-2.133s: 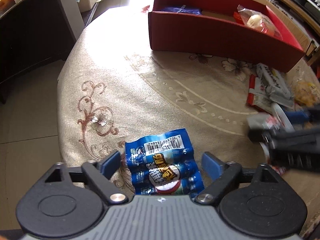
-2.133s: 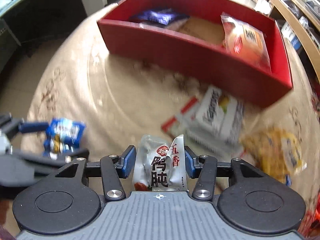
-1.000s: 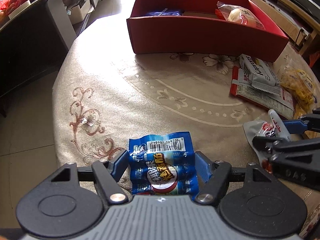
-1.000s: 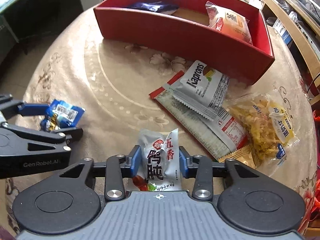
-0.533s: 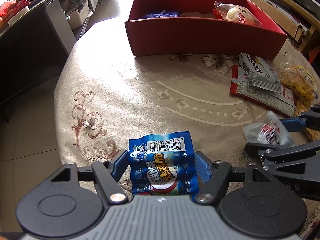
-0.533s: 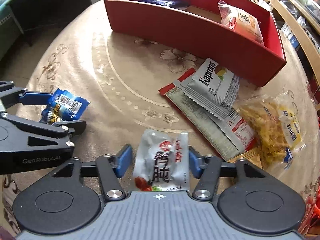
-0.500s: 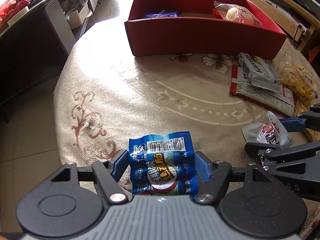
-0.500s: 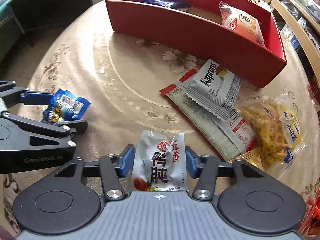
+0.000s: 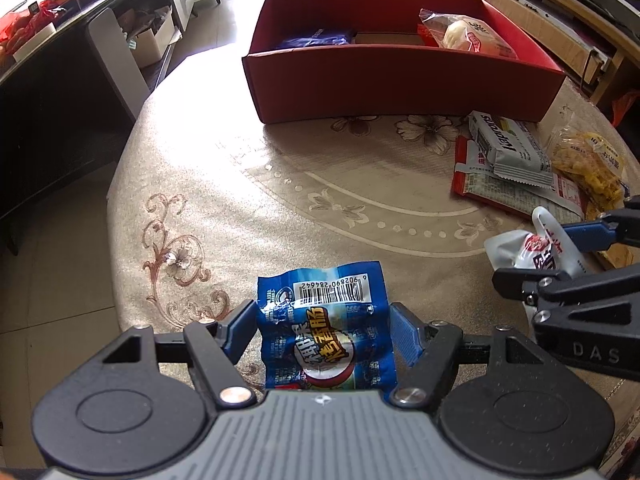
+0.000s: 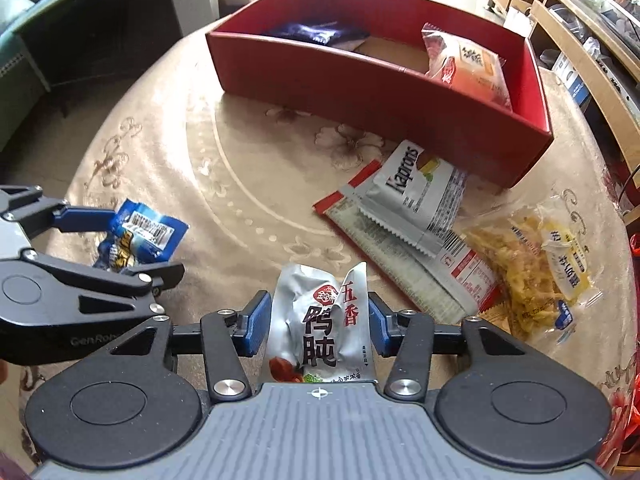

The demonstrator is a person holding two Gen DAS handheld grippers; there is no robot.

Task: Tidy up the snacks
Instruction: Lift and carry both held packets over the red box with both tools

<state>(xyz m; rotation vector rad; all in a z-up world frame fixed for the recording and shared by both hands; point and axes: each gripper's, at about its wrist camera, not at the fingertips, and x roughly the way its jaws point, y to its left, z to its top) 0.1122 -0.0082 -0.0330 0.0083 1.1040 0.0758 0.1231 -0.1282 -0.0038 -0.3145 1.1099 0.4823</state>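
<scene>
My left gripper [image 9: 323, 330] is shut on a blue snack packet [image 9: 326, 328] and holds it above the near part of the round table. It also shows in the right wrist view [image 10: 142, 236]. My right gripper [image 10: 316, 322] is shut on a silver snack pouch [image 10: 320, 320] with red and black Chinese print, also seen in the left wrist view [image 9: 536, 250]. A red box [image 9: 400, 80] stands at the far side of the table and holds a dark blue packet [image 10: 316, 34] and an orange bun packet [image 10: 466, 68].
On the beige embroidered tablecloth [image 10: 248, 184], in front of the box, lie a silver Kaprons packet [image 10: 416, 196] on a red-edged flat packet [image 10: 400, 252], and a clear bag of yellow snacks [image 10: 532, 264]. Dark cabinets stand left, wooden shelves right.
Both grippers have lifted a little and moved closer to the red box with their packets. The right gripper opened briefly about half a second ago, then closed on the pouch again.
</scene>
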